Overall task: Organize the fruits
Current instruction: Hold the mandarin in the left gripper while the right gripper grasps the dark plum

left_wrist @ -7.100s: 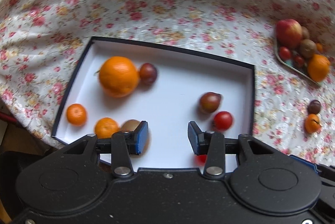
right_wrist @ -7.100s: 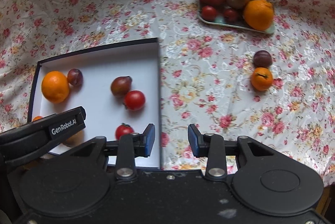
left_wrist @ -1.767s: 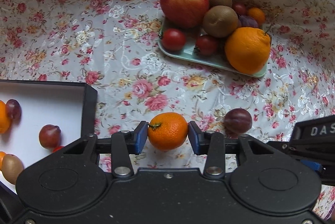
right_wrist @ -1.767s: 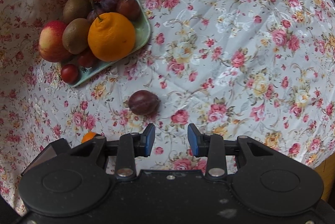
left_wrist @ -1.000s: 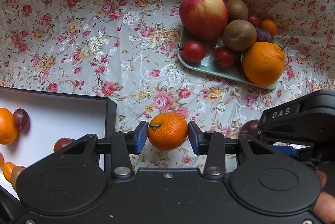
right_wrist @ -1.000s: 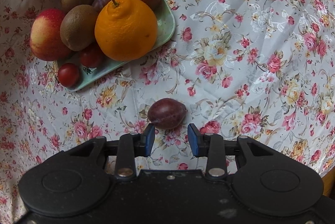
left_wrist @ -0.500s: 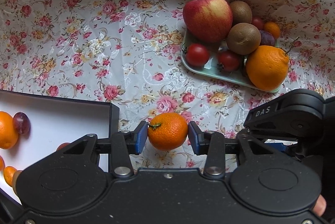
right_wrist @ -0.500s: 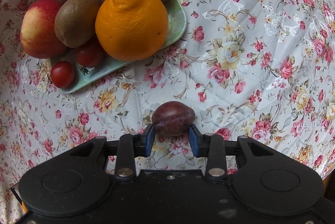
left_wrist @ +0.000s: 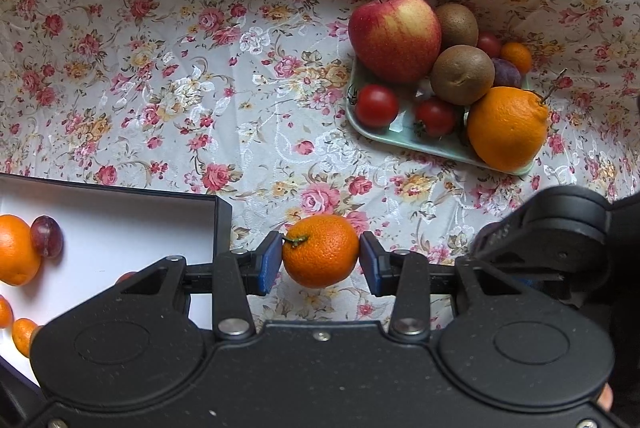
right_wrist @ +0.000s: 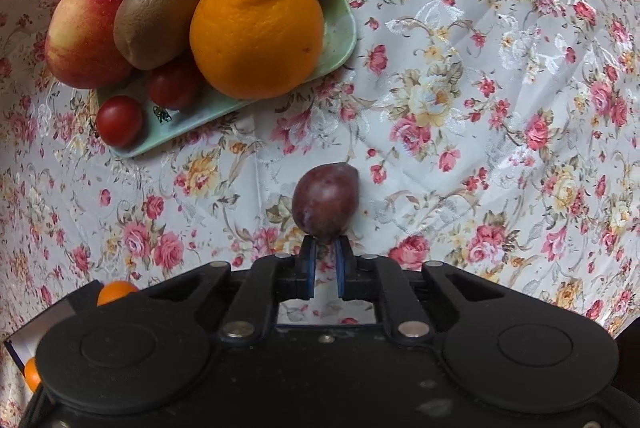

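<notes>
Lengthwise, the plum point(right_wrist: 325, 202) points away from the right tool point(right_wrist: 325, 270), nipped by narrow pads.

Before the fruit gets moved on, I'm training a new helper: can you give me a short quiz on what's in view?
1. True or false: the left tongs hold an apple.
2. How many kiwis lie on the green plate?
3. Which fruit is at the tips of the right tongs? A tomato, B plum, C apple.

Key: 1 false, they hold a small orange. 2 two. 3 B.
</notes>
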Action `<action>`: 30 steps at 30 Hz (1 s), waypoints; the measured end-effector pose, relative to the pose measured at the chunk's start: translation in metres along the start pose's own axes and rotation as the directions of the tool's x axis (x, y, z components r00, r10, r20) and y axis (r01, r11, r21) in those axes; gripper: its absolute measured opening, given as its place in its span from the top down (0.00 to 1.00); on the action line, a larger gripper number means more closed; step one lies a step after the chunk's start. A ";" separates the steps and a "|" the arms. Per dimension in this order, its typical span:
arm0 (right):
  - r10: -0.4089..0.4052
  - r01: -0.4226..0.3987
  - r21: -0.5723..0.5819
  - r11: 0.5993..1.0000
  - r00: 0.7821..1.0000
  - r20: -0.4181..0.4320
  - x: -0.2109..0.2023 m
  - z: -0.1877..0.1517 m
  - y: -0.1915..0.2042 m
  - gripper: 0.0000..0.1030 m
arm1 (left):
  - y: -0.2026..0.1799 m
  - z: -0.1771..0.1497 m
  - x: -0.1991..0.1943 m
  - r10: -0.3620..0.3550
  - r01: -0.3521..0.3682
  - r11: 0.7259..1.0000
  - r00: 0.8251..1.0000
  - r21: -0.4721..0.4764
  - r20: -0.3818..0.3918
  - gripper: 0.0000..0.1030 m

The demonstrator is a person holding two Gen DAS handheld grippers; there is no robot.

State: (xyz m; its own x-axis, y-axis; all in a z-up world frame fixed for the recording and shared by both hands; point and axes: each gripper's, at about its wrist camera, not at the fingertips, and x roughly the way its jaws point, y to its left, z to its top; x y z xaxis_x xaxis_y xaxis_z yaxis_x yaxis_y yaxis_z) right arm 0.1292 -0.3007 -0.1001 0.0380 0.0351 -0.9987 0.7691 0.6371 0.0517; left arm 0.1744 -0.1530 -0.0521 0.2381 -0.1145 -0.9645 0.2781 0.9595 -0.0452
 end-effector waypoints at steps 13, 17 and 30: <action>0.095 -0.098 0.020 0.995 0.990 0.107 -0.029 0.001 -0.048 0.81 | 0.005 -0.007 -0.006 -0.004 0.004 1.000 1.000 -0.010 0.000 0.52; 0.167 -0.171 0.004 0.985 0.967 0.192 -0.039 0.003 -0.052 0.78 | 0.004 -0.007 -0.010 -0.008 0.008 1.000 1.000 -0.001 0.009 0.52; 0.183 -0.185 -0.005 0.983 0.964 0.195 -0.032 0.001 -0.038 0.76 | 0.004 -0.006 -0.010 0.002 -0.002 1.000 1.000 0.006 0.017 0.52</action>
State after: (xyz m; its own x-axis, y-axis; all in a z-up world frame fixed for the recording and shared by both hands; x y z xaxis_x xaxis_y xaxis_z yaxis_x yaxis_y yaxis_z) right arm 0.0997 -0.3265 -0.0702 0.3015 0.0000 -0.9535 0.7454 0.6235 0.2358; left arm 0.1677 -0.1461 -0.0440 0.2546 -0.1167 -0.9600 0.2827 0.9583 -0.0415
